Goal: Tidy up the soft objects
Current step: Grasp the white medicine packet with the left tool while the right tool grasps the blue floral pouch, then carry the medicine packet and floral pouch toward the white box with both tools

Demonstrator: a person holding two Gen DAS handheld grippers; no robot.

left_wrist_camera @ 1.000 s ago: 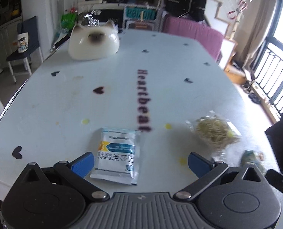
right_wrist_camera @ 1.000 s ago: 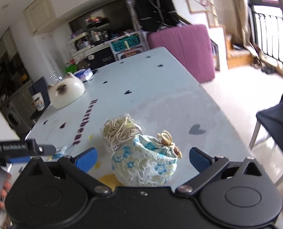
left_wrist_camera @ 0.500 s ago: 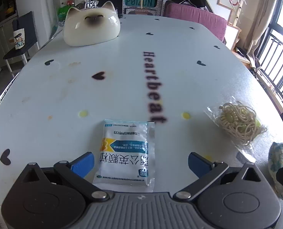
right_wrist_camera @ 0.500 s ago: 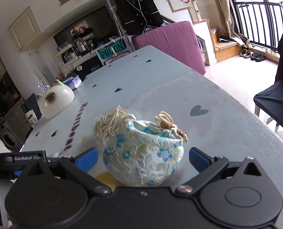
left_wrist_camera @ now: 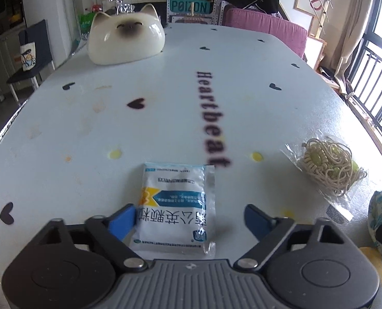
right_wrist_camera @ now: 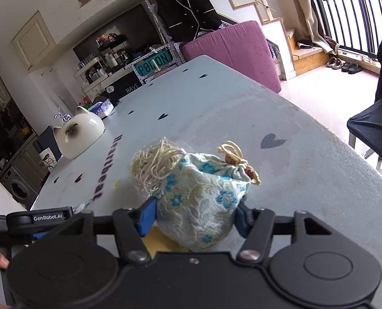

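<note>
In the left wrist view, the left gripper [left_wrist_camera: 189,219] hangs low over the pale blue tablecloth [left_wrist_camera: 165,97] printed with dark hearts. Its jaws are closing around a flat white-and-blue foil sachet [left_wrist_camera: 175,206] that lies on the cloth. The left blue pad [left_wrist_camera: 121,221] is at the sachet's edge, while the right one stands clear, so nothing is gripped yet. A clear plastic bag of beige cord [left_wrist_camera: 330,166] lies well to the right, and a glossy cream cat-shaped bowl [left_wrist_camera: 125,42] sits at the far end.

In the right wrist view, the right gripper [right_wrist_camera: 194,216] has its jaws closing on a light blue floral brocade drawstring pouch [right_wrist_camera: 204,203]. Both blue pads touch the pouch's sides, and the pouch rests on the table, just in front of the cord bag [right_wrist_camera: 152,167].

The sachet looks the riskier of the two. Being thin and flat, it could slide or buckle sideways as one pad pushes it, leaving the jaws closing on cloth. The soft pouch could squash and slip downward if it is held too low, and its mouth is loosely gathered, so tilting it might spill whatever is inside.
</note>
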